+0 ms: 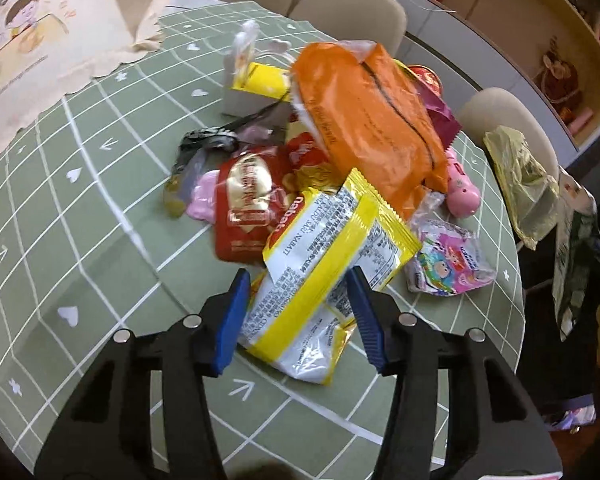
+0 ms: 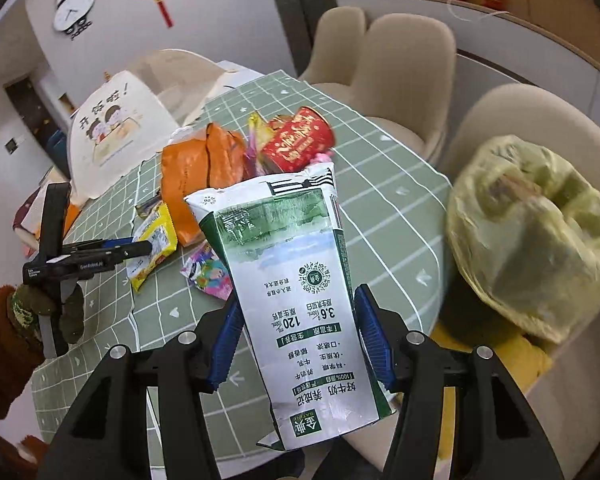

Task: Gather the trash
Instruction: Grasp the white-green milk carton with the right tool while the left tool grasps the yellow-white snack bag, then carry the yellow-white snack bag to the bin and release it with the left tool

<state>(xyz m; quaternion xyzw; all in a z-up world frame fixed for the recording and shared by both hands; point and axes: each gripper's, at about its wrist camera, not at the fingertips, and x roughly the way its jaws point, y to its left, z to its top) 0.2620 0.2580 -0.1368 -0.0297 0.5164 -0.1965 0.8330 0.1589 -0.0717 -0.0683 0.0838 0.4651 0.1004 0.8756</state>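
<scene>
Trash lies heaped on a round table with a green grid cloth (image 1: 100, 200). My left gripper (image 1: 300, 312) points down at the near side of the heap, and its blue pads press on a yellow-and-white snack wrapper (image 1: 296, 332). A second yellow wrapper (image 1: 332, 232) lies across the first one. In the right wrist view the left gripper (image 2: 146, 249) shows side-on with the yellow wrapper (image 2: 154, 240) at its tips. My right gripper (image 2: 296, 332) is shut on a green-and-white milk carton (image 2: 296, 280), held above the table's edge.
The heap holds an orange packet (image 1: 364, 120), a red wrapper (image 1: 244, 208), a red can (image 2: 300, 140), a pink toy (image 1: 464, 188) and a colourful sachet (image 1: 448, 260). A yellow-green plastic bag (image 2: 528, 232) sits on a chair at the right. A printed tote bag (image 1: 40, 40) lies at the far left.
</scene>
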